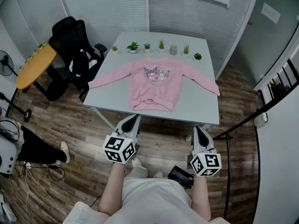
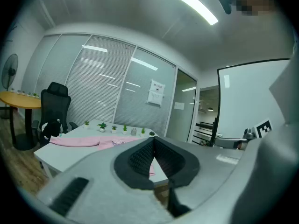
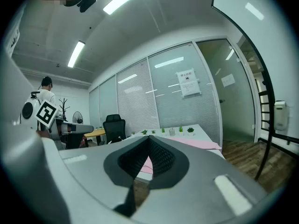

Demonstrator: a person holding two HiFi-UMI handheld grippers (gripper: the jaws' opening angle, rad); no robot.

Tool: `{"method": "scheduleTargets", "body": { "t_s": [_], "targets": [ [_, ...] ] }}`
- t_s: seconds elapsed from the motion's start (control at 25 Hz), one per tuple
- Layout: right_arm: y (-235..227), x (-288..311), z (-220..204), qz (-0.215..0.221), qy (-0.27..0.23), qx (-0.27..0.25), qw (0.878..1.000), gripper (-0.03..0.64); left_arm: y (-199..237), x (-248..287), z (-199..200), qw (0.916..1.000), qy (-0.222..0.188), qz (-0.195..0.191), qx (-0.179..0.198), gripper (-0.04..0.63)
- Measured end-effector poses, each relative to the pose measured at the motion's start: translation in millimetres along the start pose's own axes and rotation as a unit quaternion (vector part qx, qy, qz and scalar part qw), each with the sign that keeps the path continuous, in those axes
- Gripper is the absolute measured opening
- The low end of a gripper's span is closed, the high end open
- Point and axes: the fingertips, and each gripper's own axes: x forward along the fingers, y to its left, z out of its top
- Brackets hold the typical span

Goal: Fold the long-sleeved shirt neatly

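Note:
A pink long-sleeved shirt (image 1: 153, 84) with a cartoon print lies flat and spread out on the white table (image 1: 196, 104), sleeves stretched to both sides. The left sleeve end hangs over the table's left edge. My left gripper (image 1: 134, 119) is held short of the table's near edge, jaws shut and empty. My right gripper (image 1: 196, 129) hovers below the near edge as well, shut with nothing in it. The left gripper view shows the shirt (image 2: 77, 142) beyond my shut left gripper (image 2: 153, 141). The right gripper view shows the shirt (image 3: 198, 144) past my shut right gripper (image 3: 148, 139).
Several small potted plants (image 1: 133, 46) and a grey cup (image 1: 173, 50) line the table's far edge. A black office chair (image 1: 74, 50) and a round yellow table (image 1: 35, 67) stand to the left. A black railing (image 1: 271, 97) runs along the right. Wood floor lies between me and the table.

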Motion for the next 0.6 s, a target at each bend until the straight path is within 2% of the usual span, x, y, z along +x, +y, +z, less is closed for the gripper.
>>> {"method": "scheduleTargets", "body": {
  "t_s": [0.28,0.36,0.4,0.44,0.48,0.52,0.6],
  "targets": [
    [-14.1,-14.1,1.2,-0.022,0.003,-0.01,1.0,0.011,-22.0,6.8,-1.8,0.9998,0.001,-0.02,0.004,0.005],
    [-23.4,-19.6,2.0,-0.039,-0.005,-0.006,0.999,0.011,-30.5,8.7,7.4,0.9989,-0.033,-0.028,0.016,0.01],
    [-27.1,-20.7,2.2,-0.038,-0.01,0.005,0.999,0.011,-36.7,11.0,14.0,0.9973,-0.058,-0.039,0.025,0.045],
    [-28.8,-20.7,1.6,-0.028,-0.011,0.021,0.999,0.126,-43.4,15.1,18.2,0.9955,-0.073,-0.051,0.032,0.165],
    [-29.5,-21.3,0.6,-0.018,-0.011,0.034,0.999,0.294,-49.1,20.2,18.1,0.9948,-0.074,-0.061,0.034,0.292],
    [-31.0,-23.3,0.3,-0.016,-0.012,0.036,0.999,0.332,-53.2,25.6,15.0,0.9952,-0.065,-0.067,0.029,0.354],
    [-36.9,-30.7,0.0,-0.035,-0.01,0.006,0.999,0.37,-60.4,33.1,9.1,0.9957,-0.045,-0.082,0.003,0.407]
  ]
}}
